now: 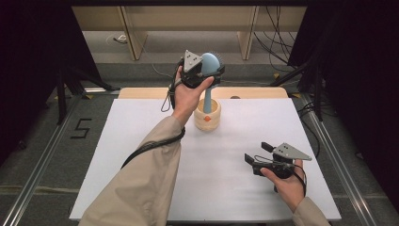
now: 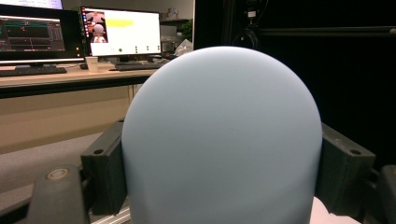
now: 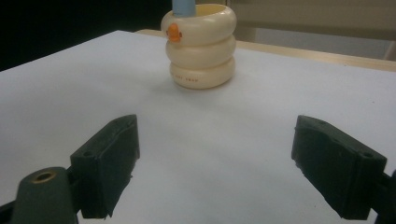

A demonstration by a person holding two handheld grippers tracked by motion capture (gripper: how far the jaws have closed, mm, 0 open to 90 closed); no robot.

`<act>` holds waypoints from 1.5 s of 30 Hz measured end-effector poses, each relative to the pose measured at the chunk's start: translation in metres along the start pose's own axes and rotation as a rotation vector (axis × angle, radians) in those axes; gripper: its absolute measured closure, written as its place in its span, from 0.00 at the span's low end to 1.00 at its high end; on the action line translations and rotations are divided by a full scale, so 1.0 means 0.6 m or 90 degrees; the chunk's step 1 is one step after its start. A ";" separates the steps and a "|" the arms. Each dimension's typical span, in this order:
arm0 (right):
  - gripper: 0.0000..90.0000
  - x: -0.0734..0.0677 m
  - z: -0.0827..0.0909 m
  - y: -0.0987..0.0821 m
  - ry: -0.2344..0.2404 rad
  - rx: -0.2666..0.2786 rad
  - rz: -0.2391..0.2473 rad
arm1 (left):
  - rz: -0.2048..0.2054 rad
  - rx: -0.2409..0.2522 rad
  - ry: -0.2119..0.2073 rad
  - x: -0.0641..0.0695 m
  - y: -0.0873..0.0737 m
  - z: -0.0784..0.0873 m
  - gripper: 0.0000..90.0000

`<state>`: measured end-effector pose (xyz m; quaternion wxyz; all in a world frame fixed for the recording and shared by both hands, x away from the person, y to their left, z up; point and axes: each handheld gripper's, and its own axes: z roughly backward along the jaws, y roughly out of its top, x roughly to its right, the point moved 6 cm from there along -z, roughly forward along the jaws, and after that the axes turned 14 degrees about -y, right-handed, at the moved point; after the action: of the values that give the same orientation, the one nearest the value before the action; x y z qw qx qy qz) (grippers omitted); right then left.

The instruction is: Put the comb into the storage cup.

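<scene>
We have the brush (image 1: 210, 66) by its head: left gripper (image 1: 207, 71) jaws are clamped on both sides of the rounded blue head, pads flat against it in the left gripper view, brush (image 2: 222, 140) dome sitting right between them. Handle hangs straight down below the gripper into the holder (image 1: 207, 114), the cream ringed cup under our left hand (image 1: 188, 96); whether the handle tip rests on the cup bottom, can't tell

Handling guess: brush looks like light, stiff plastic, smooth matte shell, so a bit slippery on a curved surface. Head is the widest part, so the grip is near the jaws' limit. Better hold would be across the flat sides of the head or on the neck just under it, pull straight up so the handle doesn't drag the cup. Holder looks light too and may tip or lift with it

Right gripper (image 1: 256, 153) is open, nothing between the jaws, hovering low over the table (image 1: 141, 141) well apart from the brush. From it the holder (image 3: 201, 44) stands ahead and slightly left, and we could use it to steady the cup
</scene>
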<state>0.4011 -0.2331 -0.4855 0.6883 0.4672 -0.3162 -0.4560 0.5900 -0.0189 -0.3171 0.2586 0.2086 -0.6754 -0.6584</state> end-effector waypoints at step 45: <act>0.18 -0.002 -0.001 0.000 0.004 0.000 -0.001 | -0.006 0.001 -0.008 -0.004 -0.025 -0.012 0.22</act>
<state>0.4010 -0.2319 -0.4859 0.6892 0.4688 -0.3132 -0.4551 0.5954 -0.0237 -0.3320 0.2512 0.2077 -0.6764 -0.6605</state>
